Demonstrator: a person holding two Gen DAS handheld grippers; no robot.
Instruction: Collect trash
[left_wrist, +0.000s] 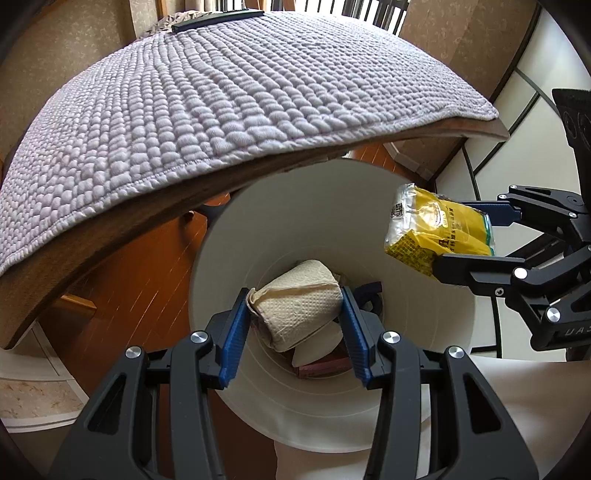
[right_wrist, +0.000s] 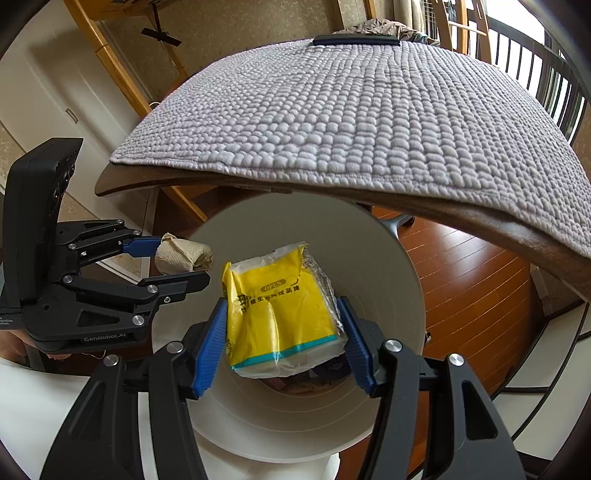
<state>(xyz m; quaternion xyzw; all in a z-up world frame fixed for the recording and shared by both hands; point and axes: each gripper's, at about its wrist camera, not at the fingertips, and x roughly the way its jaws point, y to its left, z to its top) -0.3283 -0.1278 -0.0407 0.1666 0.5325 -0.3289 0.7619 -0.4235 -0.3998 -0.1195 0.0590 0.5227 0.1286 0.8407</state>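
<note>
My left gripper (left_wrist: 295, 314) is shut on a crumpled beige paper towel (left_wrist: 301, 306), held over the mouth of a white round bin (left_wrist: 229, 258). From the right wrist view the same towel (right_wrist: 183, 254) hangs in the left gripper (right_wrist: 181, 260) beside the bin's rim. My right gripper (right_wrist: 282, 328) is shut on a yellow tissue pack (right_wrist: 280, 314) above the white bin (right_wrist: 388, 258); in the left wrist view that pack (left_wrist: 436, 232) and the right gripper (left_wrist: 469, 236) hover over the bin's right rim. Dark scraps (left_wrist: 321, 363) lie at the bin's bottom.
A table with a lilac quilted cloth (left_wrist: 221, 110) overhangs the bin's far side, with its wooden edge (right_wrist: 480, 218) close above the rim. A dark flat object (right_wrist: 356, 40) lies at the table's far end. Wooden floor (right_wrist: 472, 280) surrounds the bin.
</note>
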